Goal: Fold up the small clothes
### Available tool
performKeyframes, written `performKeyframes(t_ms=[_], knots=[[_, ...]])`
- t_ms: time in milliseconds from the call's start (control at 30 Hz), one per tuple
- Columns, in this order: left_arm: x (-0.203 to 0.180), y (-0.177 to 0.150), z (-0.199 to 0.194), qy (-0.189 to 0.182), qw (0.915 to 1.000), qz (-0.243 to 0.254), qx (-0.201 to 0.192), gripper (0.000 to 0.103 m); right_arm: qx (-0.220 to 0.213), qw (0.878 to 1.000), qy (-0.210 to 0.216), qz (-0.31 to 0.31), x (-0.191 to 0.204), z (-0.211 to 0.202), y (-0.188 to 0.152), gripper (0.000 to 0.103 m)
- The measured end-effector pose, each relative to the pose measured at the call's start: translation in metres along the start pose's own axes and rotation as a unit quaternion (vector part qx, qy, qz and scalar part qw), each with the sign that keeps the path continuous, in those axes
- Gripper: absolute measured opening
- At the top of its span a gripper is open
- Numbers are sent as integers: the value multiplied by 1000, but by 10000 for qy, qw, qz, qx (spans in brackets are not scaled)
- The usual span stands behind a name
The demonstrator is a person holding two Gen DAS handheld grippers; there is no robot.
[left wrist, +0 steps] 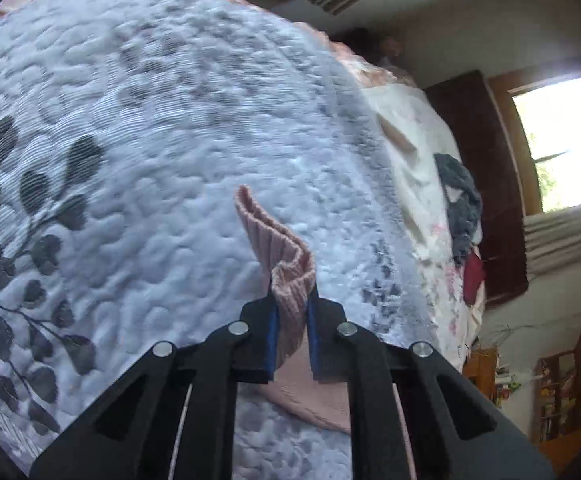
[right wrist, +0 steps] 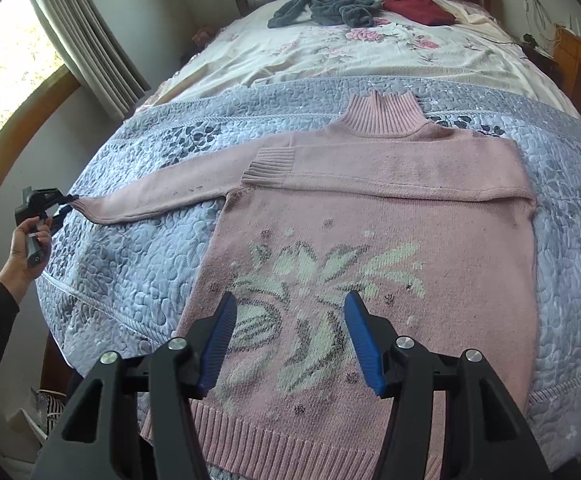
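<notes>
1. Lying flat on the grey quilt (right wrist: pixel 130 264), the pink sweater (right wrist: pixel 370 280) has one sleeve folded across its chest.
2. The left gripper (left wrist: pixel 292 300) pinches the other sleeve's ribbed cuff (left wrist: pixel 286 264), stretched sideways.
3. The right gripper (right wrist: pixel 290 344) hovers spread above the hem, holding nothing.

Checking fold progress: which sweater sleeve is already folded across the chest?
The wearer's-right-side sleeve, cuff lying mid-chest. The other sleeve stretches out, cuff clamped by left gripper.

Pink sweater (right wrist: pixel 370 248) hem corner hidden behind the right gripper (right wrist: pixel 290 340), left-view quilt (left wrist: pixel 150 140) motion-blurred, shelf items (left wrist: pixel 554 396) too small to identify, window (left wrist: pixel 566 140) overexposed
</notes>
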State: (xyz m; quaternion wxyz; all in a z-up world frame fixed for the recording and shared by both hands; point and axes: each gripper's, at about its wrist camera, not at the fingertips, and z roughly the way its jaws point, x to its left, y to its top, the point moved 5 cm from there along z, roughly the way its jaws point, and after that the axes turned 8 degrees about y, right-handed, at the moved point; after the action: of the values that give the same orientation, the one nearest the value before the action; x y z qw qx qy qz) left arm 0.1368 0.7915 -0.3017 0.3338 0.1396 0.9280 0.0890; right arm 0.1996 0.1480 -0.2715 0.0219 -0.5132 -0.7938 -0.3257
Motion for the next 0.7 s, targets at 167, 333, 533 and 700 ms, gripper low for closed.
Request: performKeyframes(t_ms=[167,333,533,700], knots=[[-141,-51,-13,-820,9857,1469,112,10,40,9997,46,243,-15,0,7,57],[-237,-121,10,-1005,9585,2639,383,10,-98,9988,100,475,-31,-15,10,57],[-294,-208,62,-1040,9305,3373,981,10,-86,9978,26,655,-56,-22,4,57],[-313,-277,115,-821,9058,3905,1424,10,-81,9956,42,932,-76,-21,6,57]])
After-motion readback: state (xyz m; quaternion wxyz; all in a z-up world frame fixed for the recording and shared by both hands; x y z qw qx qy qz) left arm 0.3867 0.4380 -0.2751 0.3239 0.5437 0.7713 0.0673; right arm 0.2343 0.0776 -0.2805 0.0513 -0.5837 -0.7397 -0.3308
